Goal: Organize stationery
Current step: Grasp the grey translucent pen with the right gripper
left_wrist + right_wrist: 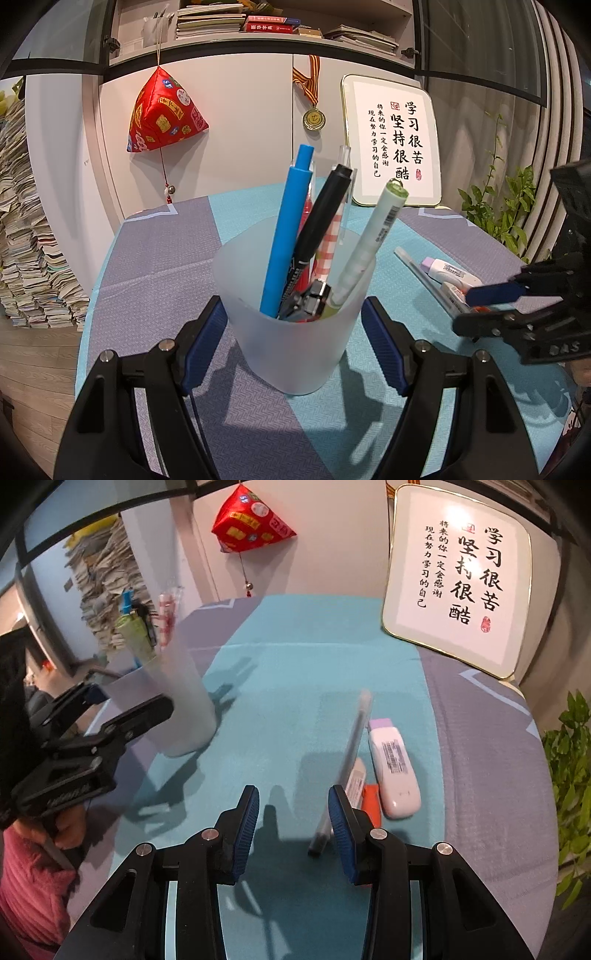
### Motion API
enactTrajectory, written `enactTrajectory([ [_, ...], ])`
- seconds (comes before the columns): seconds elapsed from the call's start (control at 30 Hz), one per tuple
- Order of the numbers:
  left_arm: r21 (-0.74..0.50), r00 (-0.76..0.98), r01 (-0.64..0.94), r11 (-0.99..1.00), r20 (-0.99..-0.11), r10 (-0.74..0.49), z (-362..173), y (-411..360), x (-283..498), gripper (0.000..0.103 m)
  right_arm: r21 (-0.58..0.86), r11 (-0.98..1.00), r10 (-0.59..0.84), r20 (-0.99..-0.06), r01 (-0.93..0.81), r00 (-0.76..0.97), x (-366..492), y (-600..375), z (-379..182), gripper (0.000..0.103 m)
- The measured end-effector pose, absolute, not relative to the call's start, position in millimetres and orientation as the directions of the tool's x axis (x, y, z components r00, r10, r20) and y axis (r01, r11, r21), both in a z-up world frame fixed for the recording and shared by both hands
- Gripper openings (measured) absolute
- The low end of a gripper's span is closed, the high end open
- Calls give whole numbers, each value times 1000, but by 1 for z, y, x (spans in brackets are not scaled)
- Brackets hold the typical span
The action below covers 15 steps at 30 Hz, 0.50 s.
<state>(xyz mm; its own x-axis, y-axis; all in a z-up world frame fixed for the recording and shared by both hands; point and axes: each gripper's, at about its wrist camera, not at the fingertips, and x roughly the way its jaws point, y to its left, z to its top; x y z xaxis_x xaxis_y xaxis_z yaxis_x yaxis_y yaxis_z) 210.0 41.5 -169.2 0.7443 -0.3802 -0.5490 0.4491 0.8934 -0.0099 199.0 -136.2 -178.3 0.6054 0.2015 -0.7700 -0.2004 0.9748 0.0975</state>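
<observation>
A frosted plastic cup [295, 350] stands on the table, and my left gripper [293, 321] is shut on it, one blue pad against each side. In the cup are a blue pen [284, 229], a black marker [317, 229], a checkered pen [330, 251] and a green-capped highlighter [373, 251]. To the right, a clear pen [351, 749], a white correction tape with a purple cap [393, 764] and a white pen with an orange cap [371, 801] lie side by side. My right gripper [293, 794] hangs open low over the cloth. Nothing is between its pads, and the clear pen's tip is beside its right finger.
A teal and grey cloth [295, 664] covers the table. A framed calligraphy board [458, 579] leans at the back, with a red hanging ornament [166, 114] and a medal [314, 118] on the cabinet. A leafy plant [569, 768] stands off the right edge. Stacked papers [26, 240] are at the left.
</observation>
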Motion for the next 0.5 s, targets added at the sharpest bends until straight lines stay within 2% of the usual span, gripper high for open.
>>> enactTrajectory([
  [0.4, -9, 744, 449, 893, -549, -380, -169, 41, 210, 75, 69, 991, 119, -822, -111, 557, 253, -146, -193, 39],
  [0.43, -9, 744, 449, 893, -549, -380, -169, 41, 210, 75, 57, 992, 112, -824, -115, 555, 253, -144, -194, 29],
  [0.47, -9, 744, 449, 893, -549, -380, -169, 41, 210, 75, 43, 992, 101, -822, -115, 560, 254, -143, -194, 12],
  [0.5, -9, 744, 449, 893, -549, -380, -169, 41, 210, 75, 46, 992, 106, -823, -121, 557, 255, -141, -194, 11],
])
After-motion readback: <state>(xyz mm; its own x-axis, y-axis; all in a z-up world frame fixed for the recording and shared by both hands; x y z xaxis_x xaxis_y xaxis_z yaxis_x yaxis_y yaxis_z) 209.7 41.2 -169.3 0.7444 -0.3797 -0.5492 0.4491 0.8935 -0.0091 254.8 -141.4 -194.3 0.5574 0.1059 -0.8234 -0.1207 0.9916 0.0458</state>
